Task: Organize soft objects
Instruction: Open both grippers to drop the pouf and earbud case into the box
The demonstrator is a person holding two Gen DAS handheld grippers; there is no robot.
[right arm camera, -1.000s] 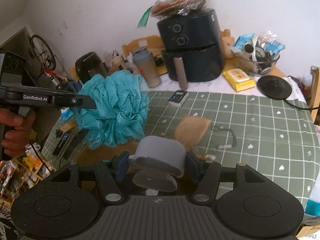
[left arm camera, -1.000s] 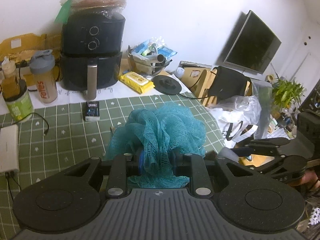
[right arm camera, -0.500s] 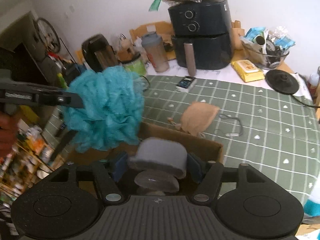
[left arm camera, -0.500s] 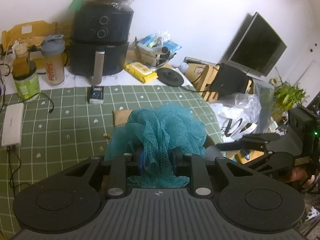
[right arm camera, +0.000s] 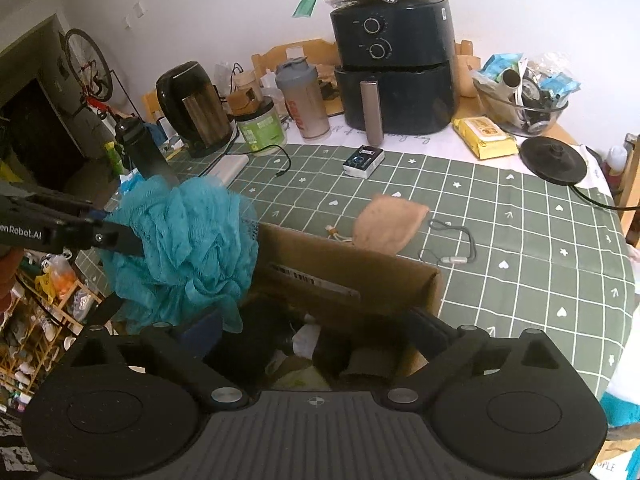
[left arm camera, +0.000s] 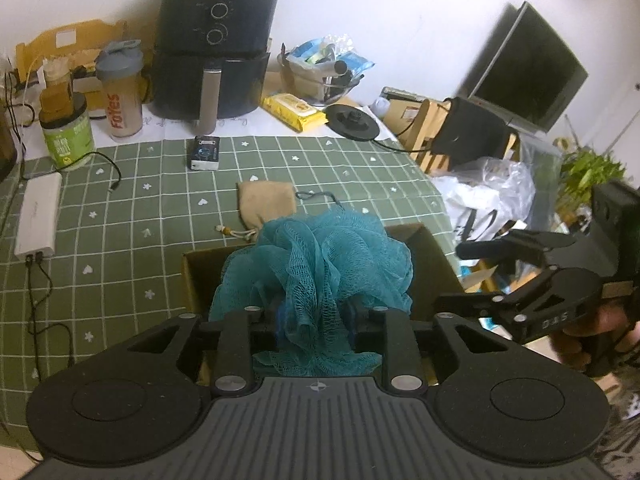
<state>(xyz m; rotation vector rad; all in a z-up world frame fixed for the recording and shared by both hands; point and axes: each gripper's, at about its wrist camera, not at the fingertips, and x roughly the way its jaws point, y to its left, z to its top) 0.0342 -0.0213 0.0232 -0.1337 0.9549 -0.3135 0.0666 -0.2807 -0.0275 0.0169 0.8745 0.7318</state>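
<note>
1. Tablecloth point(right arm camera: 520, 248) of green checks fills most of both views, with an air fryer point(right arm camera: 394, 66) and bottles crowded along its far side, well apart from the work.

2. Cardboard box point(right arm camera: 352, 276) stands at the near edge of the table, open at the top, with dark and pale things already lying inside. Its far wall stands upright between the opening and the tan pouch point(right arm camera: 390, 222).

3. Teal bath sponge point(left arm camera: 320, 264) is pinched between the fingers of the left gripper point(left arm camera: 316, 316) and hangs over the box's left side (half a second ago it hung further out beyond the table edge).

4. Right gripper point(right arm camera: 316, 336) is spread wide over the box with nothing between its fingers; a second ago it clamped a grey cushion-like thing, which I judge has been dropped in, though I cannot pick it out among the contents.

5. Room is tight: both tools crowd the same opening, so the right one probably must draw back before the sponge goes down.

6. Pouch and a thin cord point(right arm camera: 452, 244) lie just beyond the box, with bare cloth around them.
</note>
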